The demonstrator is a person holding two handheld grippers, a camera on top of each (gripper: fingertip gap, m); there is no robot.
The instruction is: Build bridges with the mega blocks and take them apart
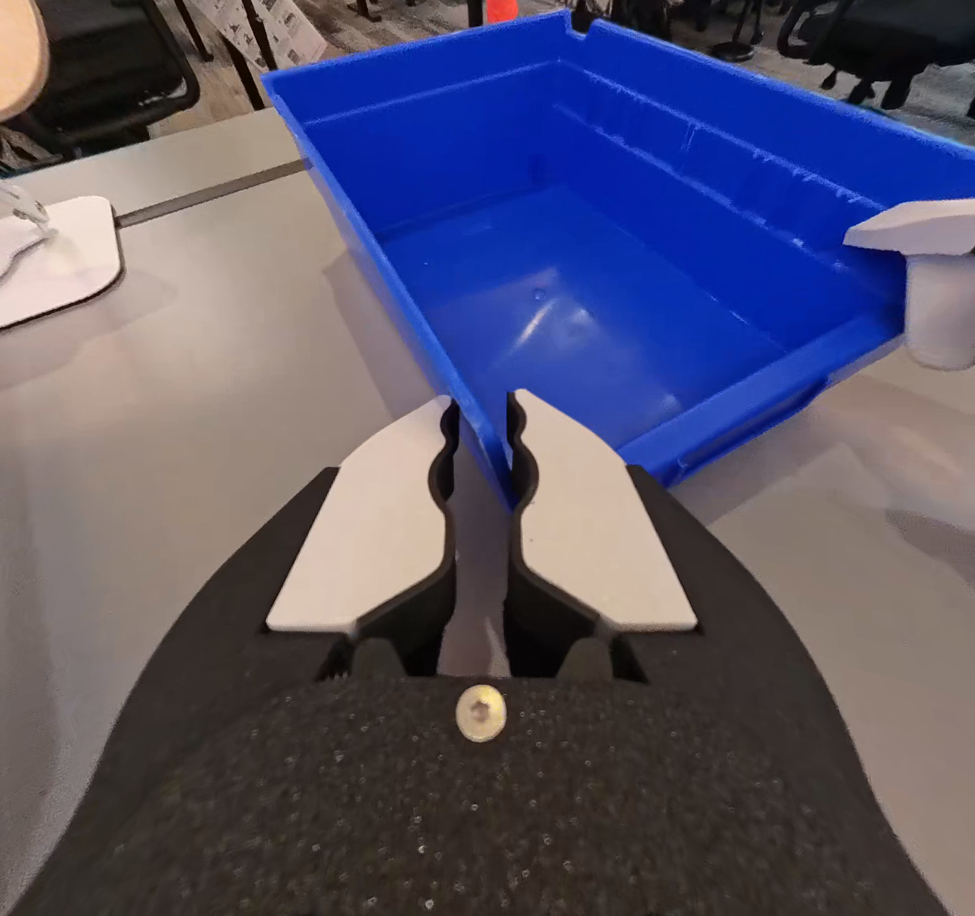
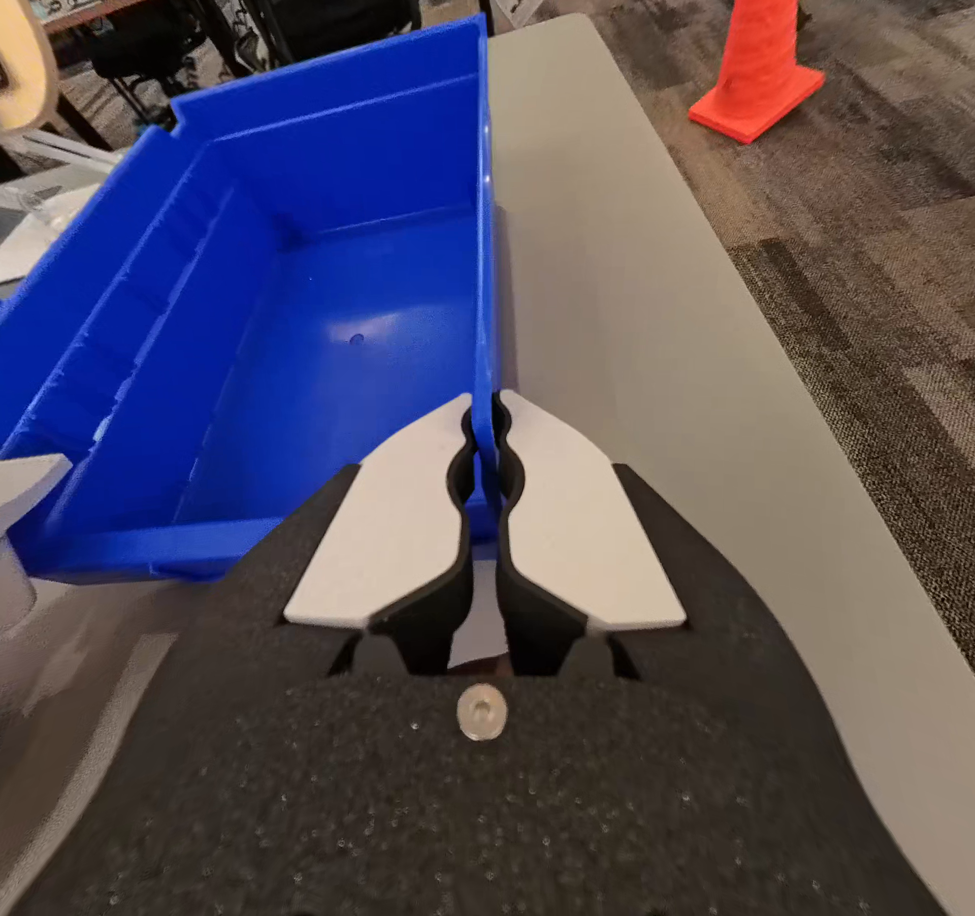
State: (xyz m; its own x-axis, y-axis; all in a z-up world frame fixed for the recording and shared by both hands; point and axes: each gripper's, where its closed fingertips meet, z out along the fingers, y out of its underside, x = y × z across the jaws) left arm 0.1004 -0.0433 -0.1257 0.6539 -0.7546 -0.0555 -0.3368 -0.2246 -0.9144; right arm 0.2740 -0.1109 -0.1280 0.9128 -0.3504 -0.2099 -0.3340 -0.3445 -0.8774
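Both tongs are pinching the empty blue bin's side walls: left tongs (image 1: 481, 410) and right tongs (image 2: 484, 405) at 6 o'clock. No blocks in sight. Thin rims could slip, tipping the bin (image 1: 607, 162) off the worktop (image 1: 211, 415).

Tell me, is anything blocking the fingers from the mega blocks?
No blocks show in either view. The blue bin is empty, and both the left gripper and right gripper sit clamped on its side walls.

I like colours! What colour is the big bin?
Bright blue bin, clearest in the left wrist view.
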